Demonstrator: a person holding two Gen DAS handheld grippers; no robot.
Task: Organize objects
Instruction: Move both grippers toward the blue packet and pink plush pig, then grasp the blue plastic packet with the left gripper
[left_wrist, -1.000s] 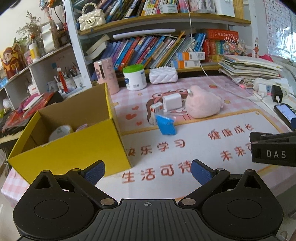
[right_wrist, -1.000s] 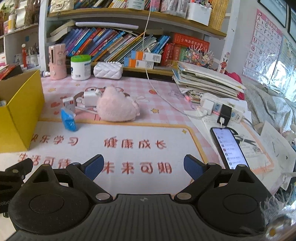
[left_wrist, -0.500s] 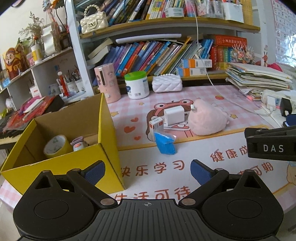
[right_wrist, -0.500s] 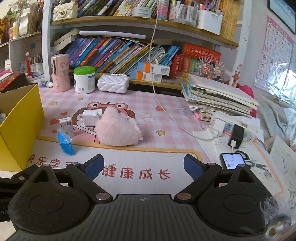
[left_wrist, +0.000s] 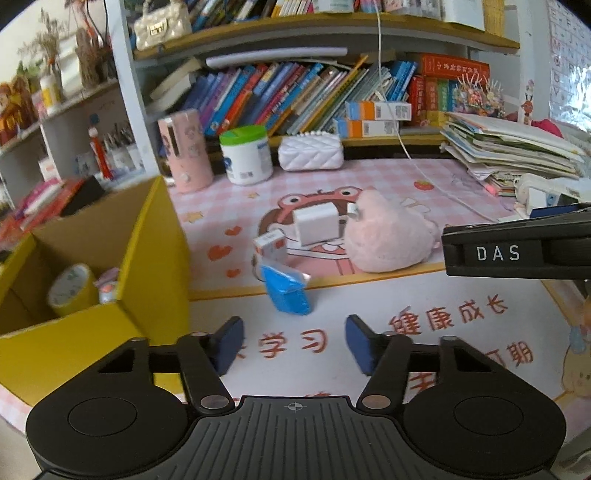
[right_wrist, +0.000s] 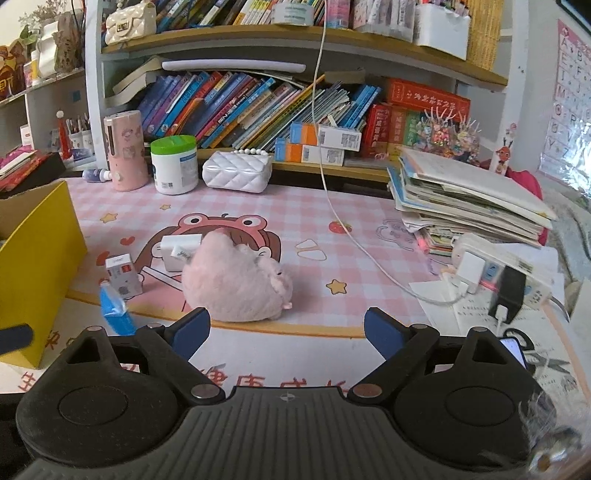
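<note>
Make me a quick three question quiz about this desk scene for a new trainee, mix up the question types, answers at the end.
1. True or false: the left gripper is holding the blue packet.
2. What lies inside the yellow box? A) a roll of tape B) the pink plush toy C) the white charger
3. Fill in: the right gripper points at the pink ____.

Key:
1. False; its fingers are open and empty.
2. A; the roll of tape.
3. plush toy.
</note>
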